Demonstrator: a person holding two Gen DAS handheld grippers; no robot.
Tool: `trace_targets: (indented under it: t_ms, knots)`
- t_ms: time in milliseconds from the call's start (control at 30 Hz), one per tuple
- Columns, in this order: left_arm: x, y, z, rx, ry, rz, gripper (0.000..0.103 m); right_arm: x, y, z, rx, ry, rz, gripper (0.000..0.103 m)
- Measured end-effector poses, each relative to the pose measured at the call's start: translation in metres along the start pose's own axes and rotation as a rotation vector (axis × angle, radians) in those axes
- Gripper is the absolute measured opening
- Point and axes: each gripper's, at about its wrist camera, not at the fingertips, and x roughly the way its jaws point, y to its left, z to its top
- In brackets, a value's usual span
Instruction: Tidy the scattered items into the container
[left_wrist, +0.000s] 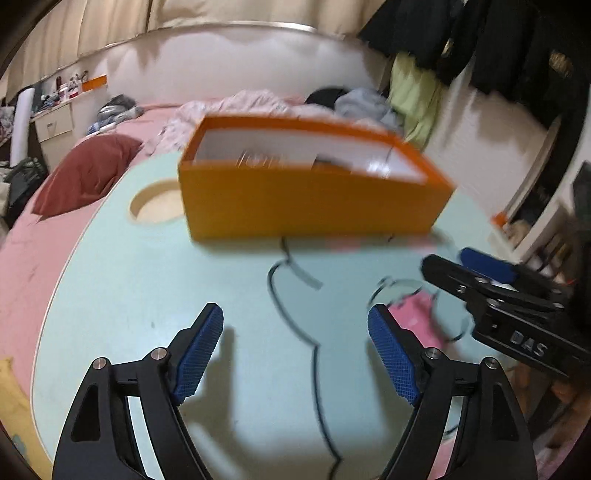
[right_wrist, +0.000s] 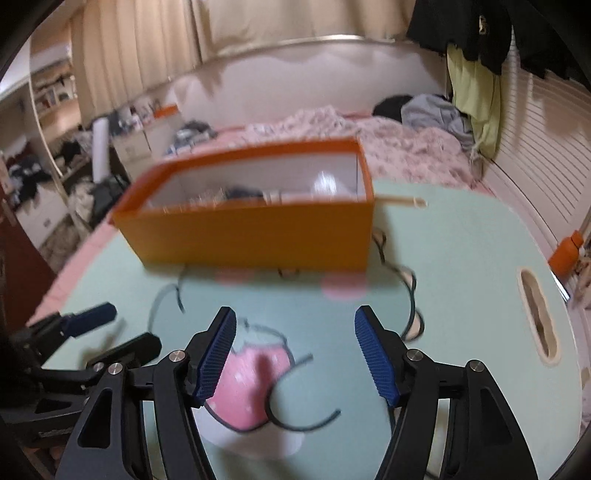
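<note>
An orange box (left_wrist: 310, 203) with a white inside stands on the pale green table (left_wrist: 147, 280); it also shows in the right wrist view (right_wrist: 255, 236), with several blurred items inside. A black cable (left_wrist: 295, 325) lies loose on the table in front of it. A pink item with a dark loop (right_wrist: 247, 384) lies just below my right gripper (right_wrist: 295, 354), which is open and empty. My left gripper (left_wrist: 295, 350) is open and empty above the cable. The right gripper also shows in the left wrist view (left_wrist: 469, 269), and the left gripper shows in the right wrist view (right_wrist: 122, 328).
The table sits on a pink bed (left_wrist: 26, 266) with a red pillow (left_wrist: 85, 173) and heaped clothes (right_wrist: 369, 136). The table has a round hole (left_wrist: 155, 203) and a slot (right_wrist: 539, 317). An orange bottle (right_wrist: 567, 251) stands at the right edge. A wooden stick (right_wrist: 402, 200) lies behind the box.
</note>
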Motion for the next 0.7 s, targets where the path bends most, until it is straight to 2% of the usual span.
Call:
trace_targets:
  t_ms: [100, 167, 200, 267, 367, 500, 700]
  knots:
    - [0.002, -0.004, -0.006, 0.029, -0.013, 0.038, 0.081, 0.008, -0.002, -0.004, 0.001, 0.049, -0.035, 0.067]
    - [0.004, -0.006, -0.006, 0.045, -0.017, 0.067, 0.081, 0.011, -0.003, -0.006, -0.001, 0.059, -0.058, 0.078]
    - [0.006, -0.007, -0.008, 0.055, -0.025, 0.092, 0.082, 0.013, -0.003, -0.008, -0.009, 0.061, -0.077, 0.091]
    - [0.008, -0.007, -0.011, 0.060, -0.036, 0.121, 0.089, 0.015, -0.004, -0.011, -0.018, 0.068, -0.112, 0.091]
    - [0.008, -0.005, -0.014, 0.056, -0.046, 0.122, 0.090, 0.015, -0.004, -0.013, -0.018, 0.066, -0.129, 0.092]
    - [0.007, -0.003, -0.015, 0.046, -0.054, 0.124, 0.090, 0.017, -0.008, -0.013, -0.003, 0.075, -0.146, 0.099]
    - [0.008, -0.003, -0.012, 0.048, -0.057, 0.122, 0.090, 0.016, -0.009, -0.014, -0.002, 0.076, -0.149, 0.100]
